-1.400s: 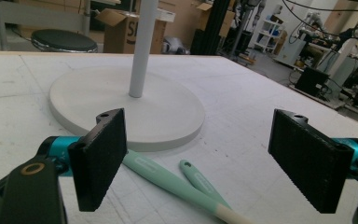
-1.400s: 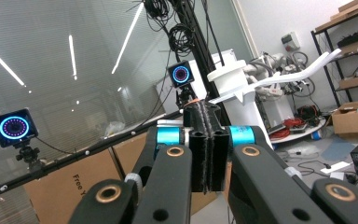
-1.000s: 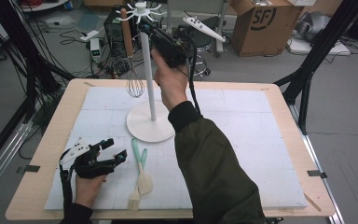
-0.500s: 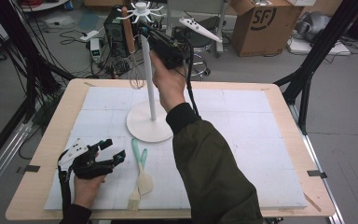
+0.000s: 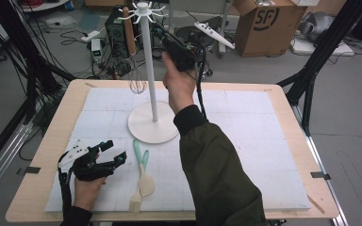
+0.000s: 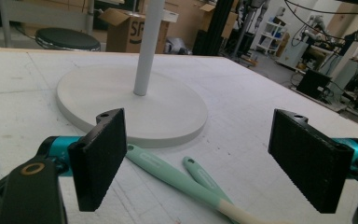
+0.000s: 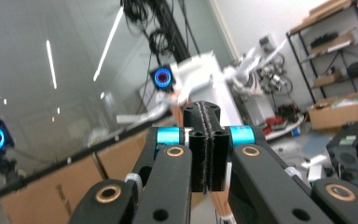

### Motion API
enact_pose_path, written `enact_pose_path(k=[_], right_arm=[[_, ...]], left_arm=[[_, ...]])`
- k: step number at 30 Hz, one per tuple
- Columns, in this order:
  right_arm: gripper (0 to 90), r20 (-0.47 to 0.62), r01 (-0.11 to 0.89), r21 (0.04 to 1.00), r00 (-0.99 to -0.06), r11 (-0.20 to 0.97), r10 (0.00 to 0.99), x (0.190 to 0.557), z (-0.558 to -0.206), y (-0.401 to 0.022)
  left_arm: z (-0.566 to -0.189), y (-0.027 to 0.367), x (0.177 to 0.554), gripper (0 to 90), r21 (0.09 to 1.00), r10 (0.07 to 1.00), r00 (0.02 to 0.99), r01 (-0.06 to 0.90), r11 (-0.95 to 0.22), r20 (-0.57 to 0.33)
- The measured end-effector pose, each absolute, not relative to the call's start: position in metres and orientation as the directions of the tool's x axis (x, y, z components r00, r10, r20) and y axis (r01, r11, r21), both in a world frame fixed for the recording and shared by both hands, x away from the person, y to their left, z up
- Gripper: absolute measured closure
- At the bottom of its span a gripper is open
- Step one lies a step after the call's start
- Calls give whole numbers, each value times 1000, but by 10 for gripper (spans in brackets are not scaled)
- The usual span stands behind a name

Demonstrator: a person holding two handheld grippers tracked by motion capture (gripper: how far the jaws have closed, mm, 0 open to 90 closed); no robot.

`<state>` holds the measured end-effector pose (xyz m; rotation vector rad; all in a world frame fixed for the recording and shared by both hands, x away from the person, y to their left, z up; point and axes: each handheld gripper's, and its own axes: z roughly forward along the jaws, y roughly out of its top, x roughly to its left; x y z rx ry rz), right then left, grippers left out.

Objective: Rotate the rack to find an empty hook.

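white foam mat (image 5: 245, 141) covers wooden table, cluttered lab floor behind. high view: white hook stand (image 5: 151, 94) upright at mat centre, whisk (image 5: 137, 81) hanging from hook. right gripper (image 5: 166, 36) raised beside stand top. left gripper (image 5: 115, 153) low at near left, two mint-handled utensils (image 5: 141, 174) just beside it.

left gripper view: jaws wide apart, nothing between pads; mint handles (image 6: 177, 172) lie ahead, near stand base (image 6: 130, 102).

right gripper view: right gripper (image 7: 208, 144) jaws pressed together, aimed upward; wooden handle (image 7: 221, 203) shows just behind them.

A robotics lab: black camera rig legs (image 5: 320, 56) flank the table (image 5: 287, 122); cardboard boxes (image 5: 268, 26) upper right; cables (image 5: 56, 33) upper left.
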<state>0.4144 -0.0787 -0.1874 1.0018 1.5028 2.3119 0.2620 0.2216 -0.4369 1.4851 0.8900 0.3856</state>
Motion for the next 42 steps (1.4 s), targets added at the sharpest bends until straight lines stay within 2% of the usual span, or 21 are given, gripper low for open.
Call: enact_pose_path(k=[30,41,42], right_arm=[[900,378,180,898,-783,-401,495,406,-178,-60],[896,362,179,913,-768,-365,529,392,-199,-78],[857,359,176,915,-764,-363,535,389,-201,-80]], left_arm=[[-436,222,262,200,952,717,642,288,103,-272],[-435,221,259,200,955,716,647,281,94,-261],[-435,220,259,200,955,716,648,280,94,-260]])
